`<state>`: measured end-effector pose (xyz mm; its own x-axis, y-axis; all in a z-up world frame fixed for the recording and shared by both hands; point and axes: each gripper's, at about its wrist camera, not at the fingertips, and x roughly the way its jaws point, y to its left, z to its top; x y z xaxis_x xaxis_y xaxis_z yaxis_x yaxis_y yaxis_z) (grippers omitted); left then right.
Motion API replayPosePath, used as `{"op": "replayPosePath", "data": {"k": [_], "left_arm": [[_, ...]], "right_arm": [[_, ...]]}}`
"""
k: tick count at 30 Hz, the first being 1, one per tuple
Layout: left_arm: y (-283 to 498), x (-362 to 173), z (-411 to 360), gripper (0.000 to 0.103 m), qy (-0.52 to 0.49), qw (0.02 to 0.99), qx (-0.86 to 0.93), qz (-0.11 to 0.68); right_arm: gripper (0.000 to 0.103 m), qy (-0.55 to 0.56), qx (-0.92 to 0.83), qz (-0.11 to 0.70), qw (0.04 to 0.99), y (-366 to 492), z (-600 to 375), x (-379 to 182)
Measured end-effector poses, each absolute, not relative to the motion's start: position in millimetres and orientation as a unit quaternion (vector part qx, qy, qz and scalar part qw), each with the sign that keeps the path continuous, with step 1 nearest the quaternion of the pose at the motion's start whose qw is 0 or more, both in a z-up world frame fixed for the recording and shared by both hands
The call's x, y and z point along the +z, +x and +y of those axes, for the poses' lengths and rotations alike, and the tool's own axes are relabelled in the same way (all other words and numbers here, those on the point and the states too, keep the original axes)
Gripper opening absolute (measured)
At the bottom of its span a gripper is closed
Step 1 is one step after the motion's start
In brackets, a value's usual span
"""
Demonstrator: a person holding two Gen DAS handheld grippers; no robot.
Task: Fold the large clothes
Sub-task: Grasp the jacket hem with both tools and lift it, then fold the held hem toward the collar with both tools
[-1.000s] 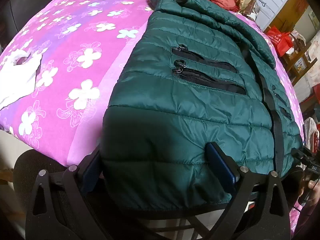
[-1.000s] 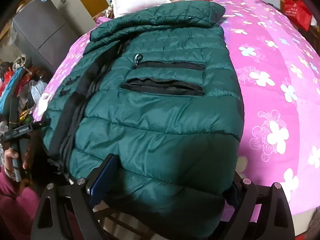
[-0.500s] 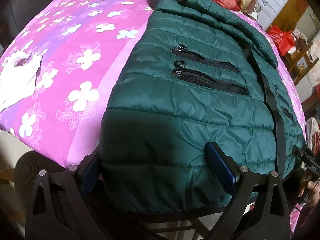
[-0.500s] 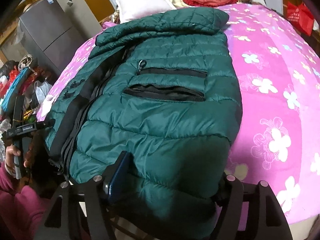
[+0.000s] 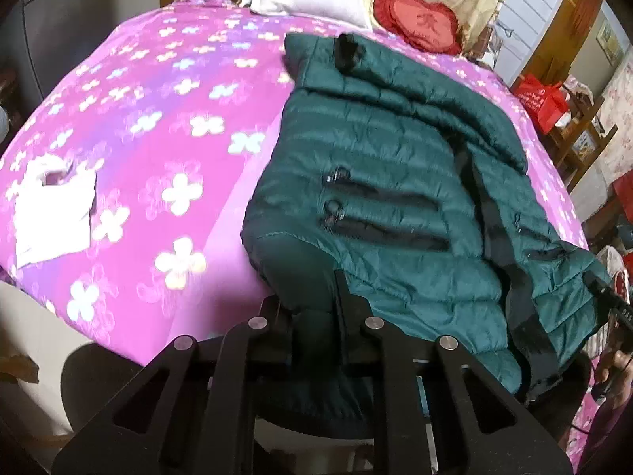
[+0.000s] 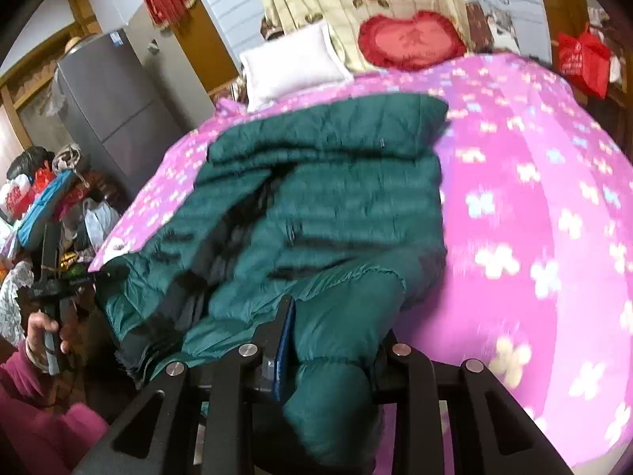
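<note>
Both hand-held grippers, left and right, clenched on hem of dark green quilted puffer jacket; lift corners level; carry toward collar evenly.

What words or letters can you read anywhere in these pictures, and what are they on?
None can be read for certain.
Red heart cushion: one stitched character, too blurred to read.
Red bag: pale print, too blurred.
Fridge: small blue sticker, too small.
Left gripper seen from the right wrist: a white label, too small.
Green jacket: no writing shows.
</note>
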<state>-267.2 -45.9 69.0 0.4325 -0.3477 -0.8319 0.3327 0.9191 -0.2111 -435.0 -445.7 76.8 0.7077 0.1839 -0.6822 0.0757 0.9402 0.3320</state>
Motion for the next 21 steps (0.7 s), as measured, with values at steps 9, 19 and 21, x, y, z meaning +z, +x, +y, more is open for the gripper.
{"op": "replayPosePath", "data": {"k": [9,19,21], "left_arm": [[-241.6,118.3,-41.9,0.014,-0.057,0.870,-0.208,0.444],[-152.5,159.2,-78.8,0.014,-0.089,0.895,-0.195,0.391],[-128.7,158.8,-92.0,0.014,-0.080,0.899,-0.183,0.390]], "right_arm": [[0.028,0.175,0.011,0.329,0.928,-400.3,-466.9,114.4],[0.028,0.182,-0.028,0.308,0.933,-308.9,-503.8,145.5],[0.027,0.176,-0.043,0.312,0.933,-281.2,-511.7,146.9]]}}
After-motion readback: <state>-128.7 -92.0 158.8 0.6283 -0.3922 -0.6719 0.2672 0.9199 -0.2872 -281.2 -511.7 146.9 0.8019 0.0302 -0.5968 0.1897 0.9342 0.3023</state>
